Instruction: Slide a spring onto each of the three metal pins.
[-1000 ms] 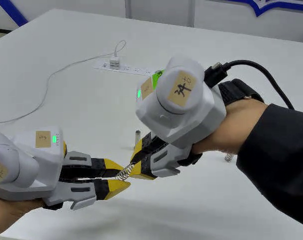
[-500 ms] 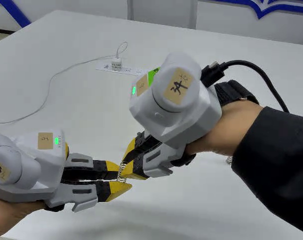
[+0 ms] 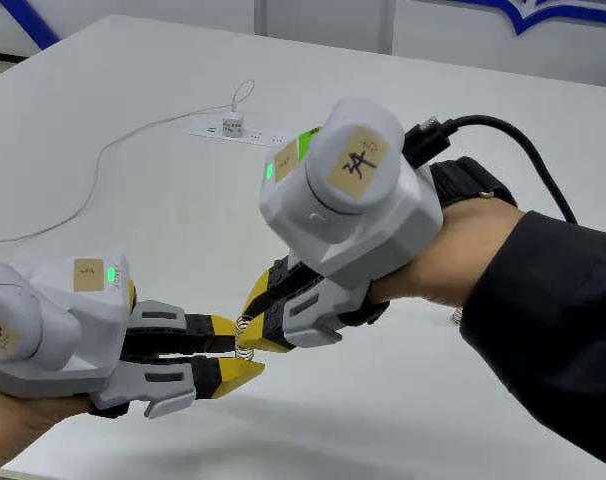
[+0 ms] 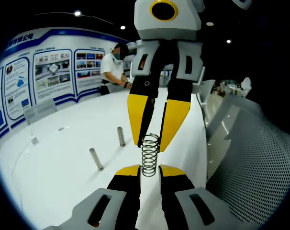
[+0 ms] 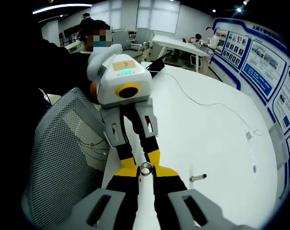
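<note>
A small steel spring (image 3: 245, 336) (image 4: 150, 154) hangs over the white table, gripped at both ends. My left gripper (image 3: 237, 350) (image 4: 150, 171) reaches in from the lower left and is shut on the spring's lower coils. My right gripper (image 3: 249, 322) (image 4: 151, 142) comes from the right, its yellow jaws pinched on the upper coils. In the right gripper view the spring (image 5: 146, 168) is seen end-on between my right gripper (image 5: 145, 173) tips. On the table stand a bare metal pin (image 4: 95, 159) (image 5: 197, 178) and a second pin (image 4: 120, 136) that looks coiled.
A loose spring (image 3: 457, 316) lies on the table beside the right wrist. A white power strip (image 3: 245, 135) with a plug and a thin cable sits at the far side. A mesh chair back (image 5: 63, 158) stands by the table edge. People stand in the background.
My right gripper has shifted left and closed in on the left gripper's tips. The spring between them went from slanted to nearly upright. The pin behind the right gripper is now hidden.
</note>
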`<move>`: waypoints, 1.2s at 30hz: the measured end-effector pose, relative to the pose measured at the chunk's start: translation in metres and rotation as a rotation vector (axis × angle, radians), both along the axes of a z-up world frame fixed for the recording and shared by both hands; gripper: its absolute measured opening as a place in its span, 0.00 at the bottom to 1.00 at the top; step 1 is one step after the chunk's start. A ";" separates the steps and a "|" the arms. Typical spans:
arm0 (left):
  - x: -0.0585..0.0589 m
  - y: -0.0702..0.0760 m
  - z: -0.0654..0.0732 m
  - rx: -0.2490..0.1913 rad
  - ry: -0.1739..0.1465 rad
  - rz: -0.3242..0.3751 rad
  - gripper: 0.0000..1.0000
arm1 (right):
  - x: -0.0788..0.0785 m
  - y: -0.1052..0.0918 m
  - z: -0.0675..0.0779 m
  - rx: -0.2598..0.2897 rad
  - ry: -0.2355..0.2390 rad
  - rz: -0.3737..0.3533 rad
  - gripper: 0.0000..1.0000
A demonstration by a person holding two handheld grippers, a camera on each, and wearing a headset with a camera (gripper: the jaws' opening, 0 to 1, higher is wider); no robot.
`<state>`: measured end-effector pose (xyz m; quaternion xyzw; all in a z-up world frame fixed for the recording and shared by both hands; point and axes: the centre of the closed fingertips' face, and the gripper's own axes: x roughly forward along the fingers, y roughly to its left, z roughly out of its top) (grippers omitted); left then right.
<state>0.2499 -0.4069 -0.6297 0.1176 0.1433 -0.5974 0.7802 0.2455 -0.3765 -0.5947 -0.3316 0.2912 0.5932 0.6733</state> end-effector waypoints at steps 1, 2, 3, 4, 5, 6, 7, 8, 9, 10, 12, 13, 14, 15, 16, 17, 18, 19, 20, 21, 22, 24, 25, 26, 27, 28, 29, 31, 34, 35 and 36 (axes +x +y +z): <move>0.001 0.001 0.000 -0.001 0.003 0.005 0.16 | 0.001 -0.001 0.000 0.002 0.003 -0.004 0.12; 0.002 0.002 0.000 -0.002 0.005 0.009 0.18 | 0.001 -0.001 0.000 0.002 0.002 -0.005 0.12; 0.002 0.003 0.000 -0.005 0.008 0.015 0.19 | 0.002 -0.001 0.001 0.001 0.001 -0.008 0.12; 0.003 0.004 -0.001 -0.007 0.010 0.020 0.19 | 0.003 -0.002 0.001 0.001 0.001 -0.010 0.12; 0.003 0.004 -0.001 -0.008 0.012 0.024 0.20 | 0.004 -0.002 0.001 0.000 0.001 -0.011 0.12; 0.004 0.006 -0.001 -0.009 0.014 0.032 0.20 | 0.006 -0.003 0.001 -0.001 -0.001 -0.014 0.12; 0.004 0.007 -0.001 -0.010 0.016 0.036 0.21 | 0.007 -0.004 0.001 -0.002 -0.003 -0.017 0.12; 0.005 0.008 -0.002 -0.010 0.016 0.042 0.22 | 0.009 -0.006 0.003 0.001 -0.003 -0.023 0.12; 0.006 0.009 -0.002 -0.011 0.018 0.046 0.22 | 0.011 -0.007 0.004 0.003 -0.004 -0.028 0.12; 0.006 0.010 -0.002 -0.012 0.019 0.051 0.23 | 0.013 -0.008 0.005 0.004 -0.006 -0.033 0.12; 0.008 0.014 -0.003 -0.011 0.021 0.063 0.24 | 0.018 -0.010 0.007 0.010 -0.014 -0.048 0.12; 0.009 0.016 -0.003 -0.013 0.024 0.072 0.25 | 0.022 -0.012 0.009 0.014 -0.017 -0.060 0.12; 0.010 0.017 -0.002 -0.015 0.026 0.077 0.26 | 0.025 -0.013 0.011 0.016 -0.022 -0.067 0.12; 0.011 0.018 -0.002 -0.017 0.028 0.082 0.26 | 0.027 -0.014 0.012 0.018 -0.025 -0.074 0.12; 0.011 0.020 -0.002 -0.019 0.028 0.090 0.27 | 0.031 -0.016 0.013 0.020 -0.028 -0.084 0.12; 0.012 0.021 -0.002 -0.020 0.029 0.095 0.28 | 0.033 -0.017 0.015 0.023 -0.031 -0.090 0.12; 0.013 0.022 -0.002 -0.023 0.031 0.102 0.28 | 0.037 -0.019 0.016 0.028 -0.035 -0.103 0.12; 0.014 0.023 -0.002 -0.024 0.032 0.108 0.28 | 0.039 -0.020 0.017 0.031 -0.037 -0.111 0.12; 0.014 0.024 -0.002 -0.025 0.033 0.112 0.29 | 0.041 -0.021 0.018 0.033 -0.039 -0.117 0.12; 0.015 0.026 -0.003 -0.026 0.035 0.119 0.30 | 0.046 -0.023 0.019 0.038 -0.044 -0.130 0.12; 0.015 0.027 -0.003 -0.027 0.036 0.123 0.30 | 0.049 -0.024 0.019 0.039 -0.045 -0.138 0.12; 0.016 0.028 -0.003 -0.029 0.038 0.132 0.31 | 0.056 -0.026 0.019 0.046 -0.051 -0.158 0.12; 0.016 0.029 -0.003 -0.030 0.039 0.135 0.31 | 0.059 -0.026 0.019 0.048 -0.053 -0.165 0.12; 0.016 0.030 -0.003 -0.032 0.041 0.139 0.31 | 0.063 -0.027 0.019 0.052 -0.059 -0.177 0.12; 0.017 0.031 -0.004 -0.033 0.042 0.142 0.32 | 0.066 -0.028 0.020 0.055 -0.060 -0.186 0.12; 0.017 0.032 -0.004 -0.034 0.043 0.145 0.32 | 0.069 -0.028 0.020 0.059 -0.063 -0.196 0.12; 0.018 0.033 -0.004 -0.034 0.044 0.148 0.32 | 0.072 -0.029 0.020 0.061 -0.067 -0.203 0.12; 0.018 0.034 -0.005 -0.034 0.045 0.154 0.33 | 0.080 -0.031 0.020 0.066 -0.073 -0.222 0.12; 0.018 0.035 -0.006 -0.035 0.049 0.158 0.33 | 0.090 -0.033 0.019 0.074 -0.082 -0.251 0.12; 0.019 0.035 -0.006 -0.035 0.049 0.159 0.34 | 0.092 -0.034 0.019 0.074 -0.087 -0.256 0.12; 0.019 0.035 -0.007 -0.034 0.051 0.159 0.34 | 0.096 -0.034 0.018 0.078 -0.090 -0.266 0.12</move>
